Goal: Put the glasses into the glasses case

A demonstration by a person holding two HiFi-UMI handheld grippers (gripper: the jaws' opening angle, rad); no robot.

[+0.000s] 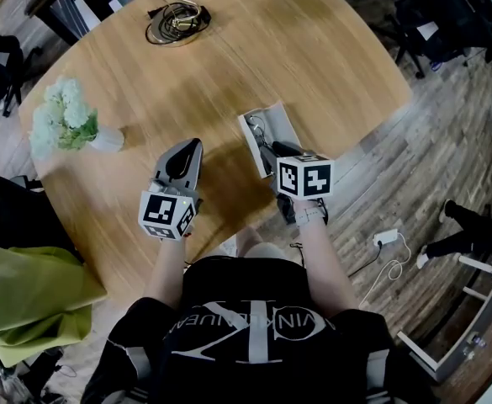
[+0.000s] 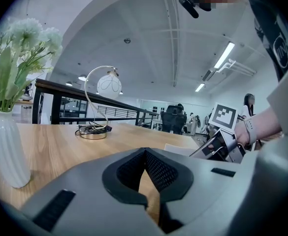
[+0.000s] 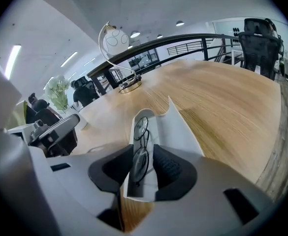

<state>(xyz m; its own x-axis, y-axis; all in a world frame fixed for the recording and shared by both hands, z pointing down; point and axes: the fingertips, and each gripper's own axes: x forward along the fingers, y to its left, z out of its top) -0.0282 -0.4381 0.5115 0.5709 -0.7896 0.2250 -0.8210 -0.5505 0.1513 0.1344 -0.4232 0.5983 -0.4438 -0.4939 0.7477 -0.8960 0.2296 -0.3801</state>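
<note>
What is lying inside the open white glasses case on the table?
Thin wire-framed glasses lie inside the glasses case. The right gripper, its jaws apart on either side of them, covers part of the case's near end, so the bottom there cannot be seen.

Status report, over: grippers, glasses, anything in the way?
Left gripper shut, empty. Right gripper open, jaws either side of the glasses. Glasses lie inside the open glasses case. Nothing in the way.

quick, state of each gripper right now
left gripper: shut, holding nothing.
right gripper: open; the glasses lie between its jaws, in the glasses case.
</note>
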